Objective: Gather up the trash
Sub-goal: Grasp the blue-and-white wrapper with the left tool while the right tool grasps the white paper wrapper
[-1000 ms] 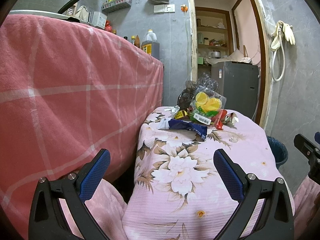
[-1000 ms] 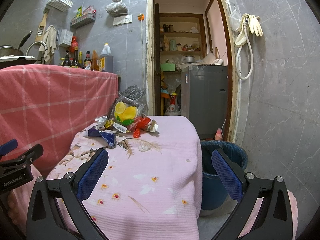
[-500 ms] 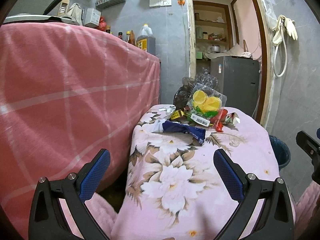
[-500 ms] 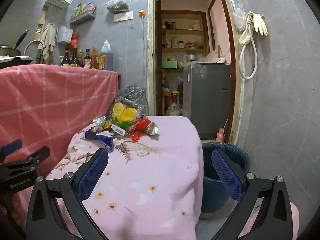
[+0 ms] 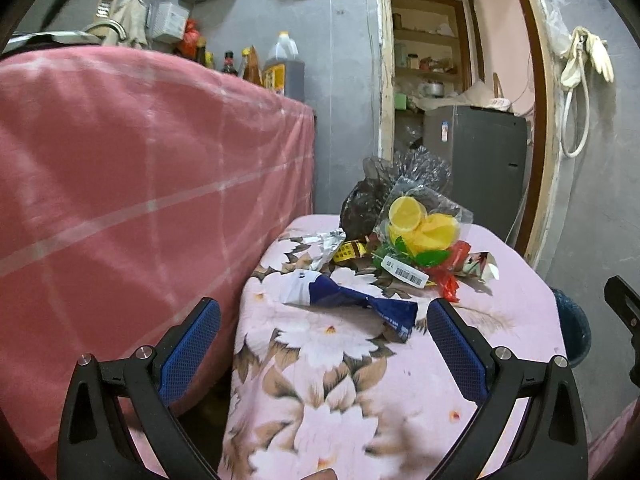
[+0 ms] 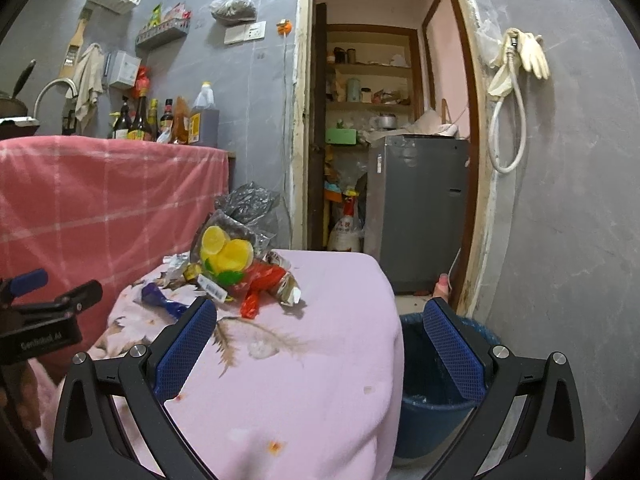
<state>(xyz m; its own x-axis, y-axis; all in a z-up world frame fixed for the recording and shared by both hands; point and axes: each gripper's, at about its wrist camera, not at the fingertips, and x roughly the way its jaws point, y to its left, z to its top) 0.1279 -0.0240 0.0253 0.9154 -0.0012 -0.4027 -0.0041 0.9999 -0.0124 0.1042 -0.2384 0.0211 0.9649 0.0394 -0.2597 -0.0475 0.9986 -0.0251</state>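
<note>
1. The desk [image 5: 500, 360], draped in a pink floral cloth, carries all the trash in one cluster at its far end, toward the doorway. A red checked cloth [image 5: 140, 200] covers the taller counter to its left.
2. The bin [image 6: 436, 368], blue with a dark liner, stands on the floor just beside the desk's right edge, below the right tongs' right finger.
3. The trash cluster: a clear lemon-print bag [image 5: 422, 232] propped against a dark crumpled bag [image 5: 380, 196]; a red wrapper [image 5: 450, 280] and a small torn packet [image 5: 482, 266] to its right; a silver foil scrap [image 5: 326, 246] to its left.
4. The blue wrapper [image 5: 352, 300] lies nearest, flat on the cloth ahead of the left tongs [image 5: 324, 344]. Its long axis runs left to right, across the line of approach.
5. Left tongs: spread wide, holding nothing, aimed at the blue wrapper, which lies between the lines of the two fingers.
6. Right tongs [image 6: 320, 344]: spread wide, holding nothing, facing the bare right part of the desk, with the cluster ahead and to the left.
7. Judgement: the left hand is the nearer to the blue wrapper; pinching across its narrow middle looks suitable. No item is collected yet.
</note>
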